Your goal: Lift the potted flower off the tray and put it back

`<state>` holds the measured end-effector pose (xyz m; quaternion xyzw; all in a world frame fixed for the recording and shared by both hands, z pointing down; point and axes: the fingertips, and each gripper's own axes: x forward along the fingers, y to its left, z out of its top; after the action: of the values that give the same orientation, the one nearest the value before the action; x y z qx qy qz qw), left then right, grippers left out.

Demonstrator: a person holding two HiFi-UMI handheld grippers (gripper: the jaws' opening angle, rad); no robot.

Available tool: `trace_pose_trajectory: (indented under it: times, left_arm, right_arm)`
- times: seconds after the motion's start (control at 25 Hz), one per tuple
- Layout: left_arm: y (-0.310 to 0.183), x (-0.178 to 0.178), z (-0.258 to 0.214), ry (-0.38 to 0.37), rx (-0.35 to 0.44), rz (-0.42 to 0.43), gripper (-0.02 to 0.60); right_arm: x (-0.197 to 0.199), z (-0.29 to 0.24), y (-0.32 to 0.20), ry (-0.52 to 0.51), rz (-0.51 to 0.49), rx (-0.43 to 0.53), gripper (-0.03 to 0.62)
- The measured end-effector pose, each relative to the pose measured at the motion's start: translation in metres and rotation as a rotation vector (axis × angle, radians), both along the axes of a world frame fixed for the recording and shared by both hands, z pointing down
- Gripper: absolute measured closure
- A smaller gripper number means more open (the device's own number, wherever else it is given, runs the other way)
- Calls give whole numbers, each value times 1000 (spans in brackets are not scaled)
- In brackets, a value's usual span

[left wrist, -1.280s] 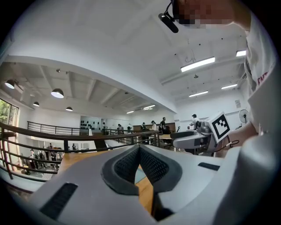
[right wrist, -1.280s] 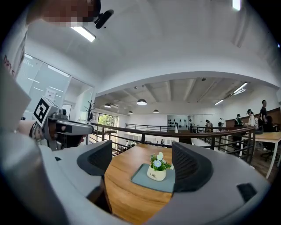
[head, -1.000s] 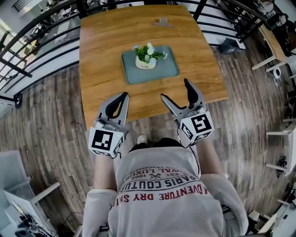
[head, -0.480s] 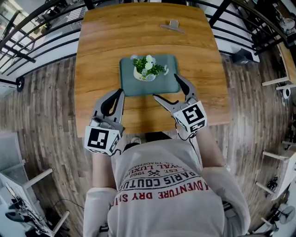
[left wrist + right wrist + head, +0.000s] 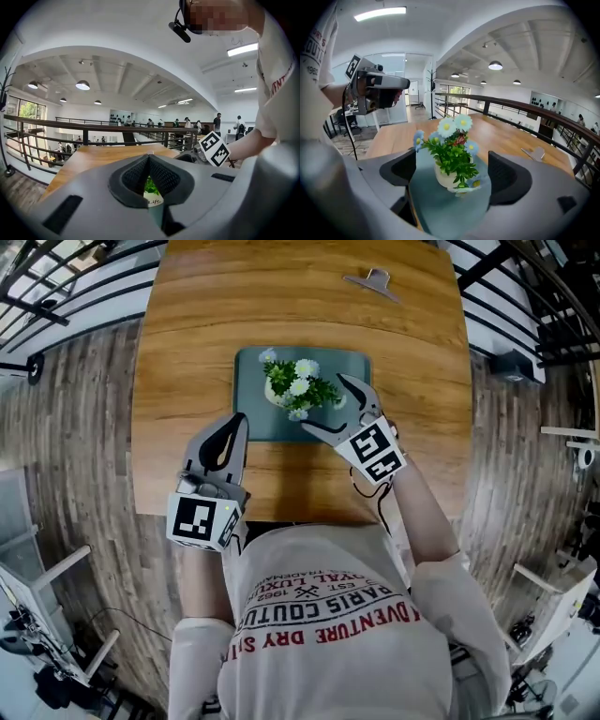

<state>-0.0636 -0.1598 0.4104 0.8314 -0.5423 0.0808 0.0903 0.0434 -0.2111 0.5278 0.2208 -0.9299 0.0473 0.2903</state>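
Note:
The potted flower [image 5: 298, 388], white and blue blooms in a cream pot, stands on the grey-green tray [image 5: 253, 423] in the middle of the wooden table [image 5: 187, 352]. My right gripper [image 5: 325, 404] is over the tray's near right part, its jaws wide and still opening. The pot [image 5: 447, 176] stands just ahead of them on the tray [image 5: 450, 213], and neither pad touches it. My left gripper [image 5: 234, 423] hovers over the table just left of the tray's near corner, shut and empty. Under its closed tips [image 5: 149, 158] a sliver of the pot [image 5: 152, 200] shows.
A small metal clip [image 5: 373, 280] lies near the table's far edge, also seen in the right gripper view [image 5: 534, 152]. Black railings [image 5: 75, 296] run along the left and right of the table. The person's body stands against the table's near edge.
Both grippers have moved forward and down over the table. The right one came from the table's near edge to the tray beside the flower; the left advanced to the tray's near left corner.

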Motion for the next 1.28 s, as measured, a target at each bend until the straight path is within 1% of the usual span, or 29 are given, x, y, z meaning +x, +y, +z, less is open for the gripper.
trace_pose_trajectory:
  times: [0.16, 0.32, 0.44, 0.68, 0.88, 1.04, 1.28]
  left_arm:
    - [-16, -3, 15, -15, -17, -15, 569]
    - [-19, -9, 34, -22, -82, -43, 569]
    - [-21, -14, 42, -8, -91, -68, 569]
    - [-29, -23, 56, -4, -119, -95, 569]
    - [-31, -20, 65, 5, -146, -105, 569]
    - [-31, -19, 69, 9, -152, -97, 569]
    - [-34, -18, 73, 13, -154, -102, 569]
  right_arm:
    - [-11, 30, -17, 41, -53, -36, 135]
    - [-20, 54, -22, 63, -103, -82, 131]
    - [-27, 66, -24, 66, -133, -111, 128]
    - [-43, 79, -26, 51, -182, -149, 126]
    - [-47, 92, -25, 47, -187, -175, 125]
    - [-49, 90, -26, 20, -177, -165, 125]
    - [-44, 88, -27, 5, -167, -149, 122]
